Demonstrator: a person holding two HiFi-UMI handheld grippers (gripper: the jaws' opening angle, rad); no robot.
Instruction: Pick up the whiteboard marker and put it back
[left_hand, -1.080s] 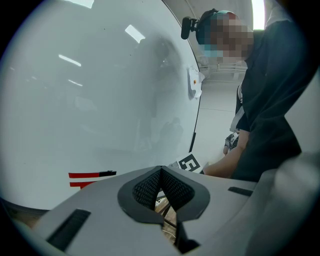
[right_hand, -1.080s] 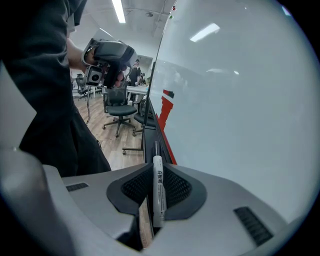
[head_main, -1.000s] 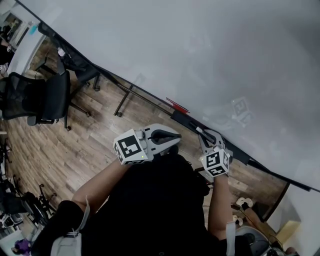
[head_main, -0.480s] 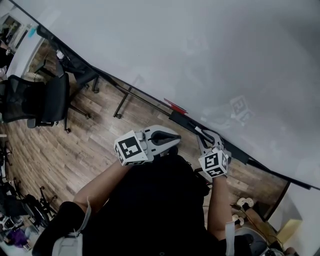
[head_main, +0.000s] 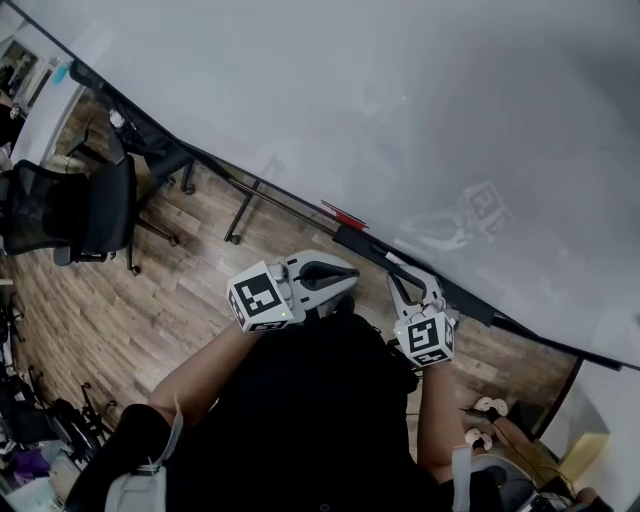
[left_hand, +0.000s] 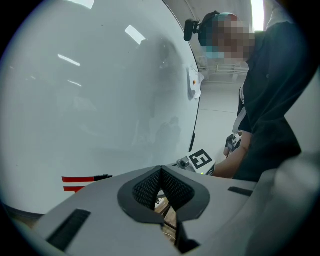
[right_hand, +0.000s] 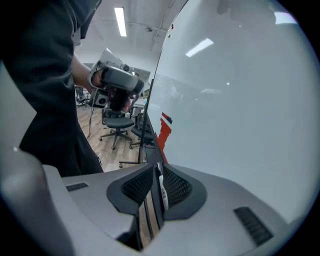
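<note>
Wood floor (head_main: 150, 300), open office, and a big whiteboard (head_main: 420, 100) filling most of the head view. Everything that matters is happening along the bottom edge of that whiteboard.

Closest in, the left forearm (head_main: 195, 375) and right forearm (head_main: 432, 410) are bent and tucked in front of the person's dark top (head_main: 320, 400), both pointing at the whiteboard. The left hand-held gripper (head_main: 345, 272) hangs back from the whiteboard, left of the other one. It's clenched, pads meeting at the tips with nothing between them, so it's just idling.

The right hand-held gripper (head_main: 403, 276) is right up at the whiteboard's lower edge, angled along it. Its own view shows it clamped on the whiteboard marker (right_hand: 161, 186): black body, white label, lying lengthwise between the pads, with one end poking out leftward along the whiteboard.

So I'd say the grab is done and we're in the lift/put-back part. I honestly can't tell if the marker is touching the tray ledge (head_main: 362, 240) under the whiteboard or sitting just above it. Next move, my guess: line the marker up with that ledge, lay it flat, then let go gently so it doesn't roll off.

Further out there's a red strip (head_main: 345, 213) on the whiteboard just left of the marker. An office chair (head_main: 90, 205) sits well off to the left, out from the whiteboard.
</note>
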